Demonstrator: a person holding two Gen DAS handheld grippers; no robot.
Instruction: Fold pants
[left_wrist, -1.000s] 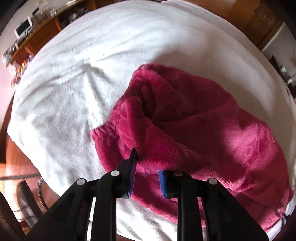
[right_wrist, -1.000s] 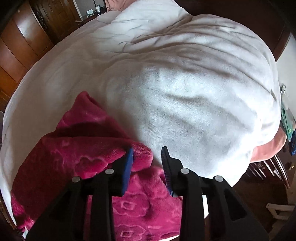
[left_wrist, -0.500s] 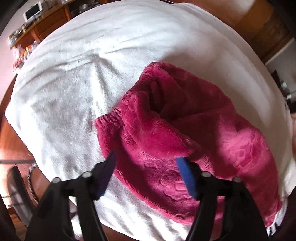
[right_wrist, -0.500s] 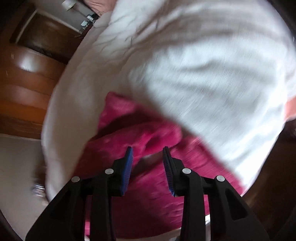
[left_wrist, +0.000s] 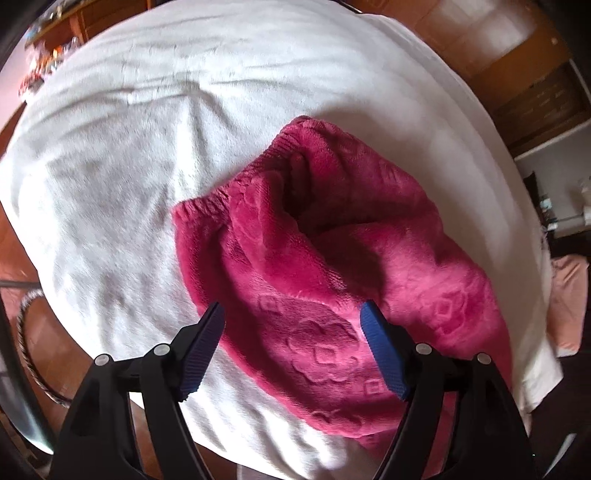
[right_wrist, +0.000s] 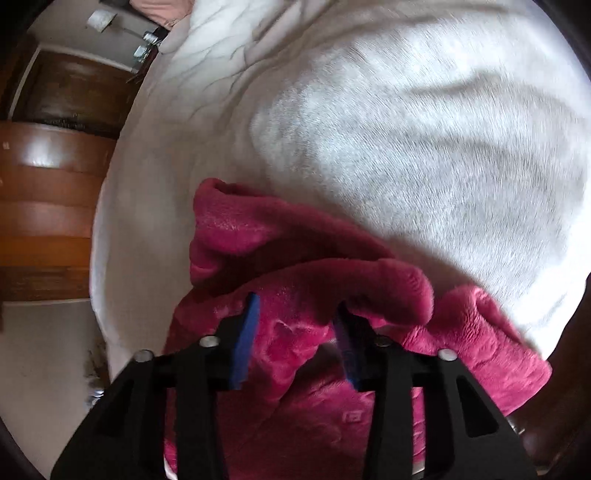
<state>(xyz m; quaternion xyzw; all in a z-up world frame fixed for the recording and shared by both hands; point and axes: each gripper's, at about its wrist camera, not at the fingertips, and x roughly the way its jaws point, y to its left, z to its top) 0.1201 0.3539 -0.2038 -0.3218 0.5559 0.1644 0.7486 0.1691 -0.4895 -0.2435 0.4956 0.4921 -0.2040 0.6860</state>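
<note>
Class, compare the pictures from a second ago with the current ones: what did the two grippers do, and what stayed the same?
The left gripper opened wide, letting go of the pants edge, and now hovers open above them. The right gripper swung left across the bed; its gap looks unchanged, with fleece bunched between the jaws. The pants stayed in a loose fold on the white blanket.

We find the pants (left_wrist: 332, 266) bunched on the blanket (left_wrist: 147, 166), toward its near right edge in the left wrist view. Left gripper (left_wrist: 291, 347) sits above their near part, jaws spread wide. Right gripper (right_wrist: 295, 332) sits over a raised fold, blanket (right_wrist: 406, 147) beyond.
</note>
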